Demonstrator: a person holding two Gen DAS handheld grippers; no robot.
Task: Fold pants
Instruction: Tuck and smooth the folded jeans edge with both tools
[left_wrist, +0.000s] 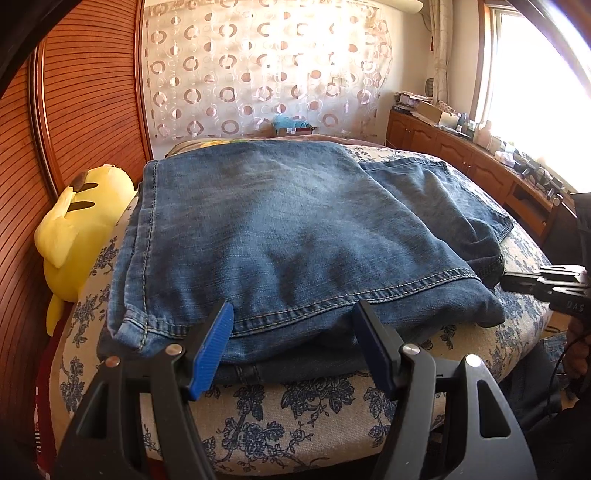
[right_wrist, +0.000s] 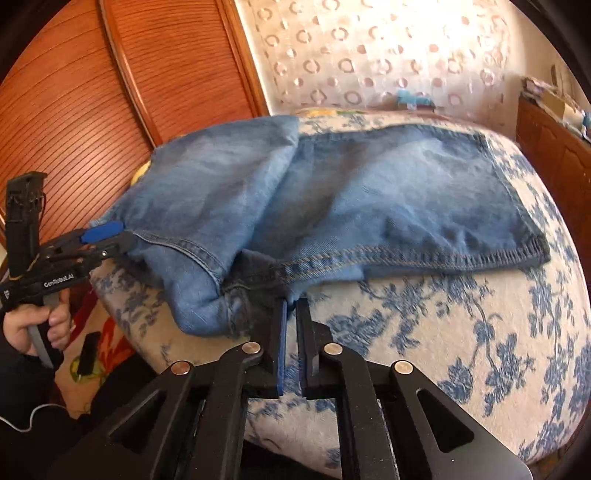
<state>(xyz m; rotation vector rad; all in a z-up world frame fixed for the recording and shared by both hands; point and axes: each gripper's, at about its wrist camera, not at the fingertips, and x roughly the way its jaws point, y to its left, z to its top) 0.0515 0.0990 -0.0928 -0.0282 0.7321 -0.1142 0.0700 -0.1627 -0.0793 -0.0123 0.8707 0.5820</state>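
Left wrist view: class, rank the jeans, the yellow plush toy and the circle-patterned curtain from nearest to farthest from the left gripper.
1. Jeans: their hem lies right at the left gripper, between its open fingers.
2. Yellow plush toy: off to the left, against the wooden panel.
3. Circle-patterned curtain: beyond the bed's far end.

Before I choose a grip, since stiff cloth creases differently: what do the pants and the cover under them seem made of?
The pants look like washed blue denim: faded, matte, with tan double stitching along the hems. The bed cover looks like woven cotton or a similar cloth, cream with printed blue flowers, matte; the exact fibre is not clear.
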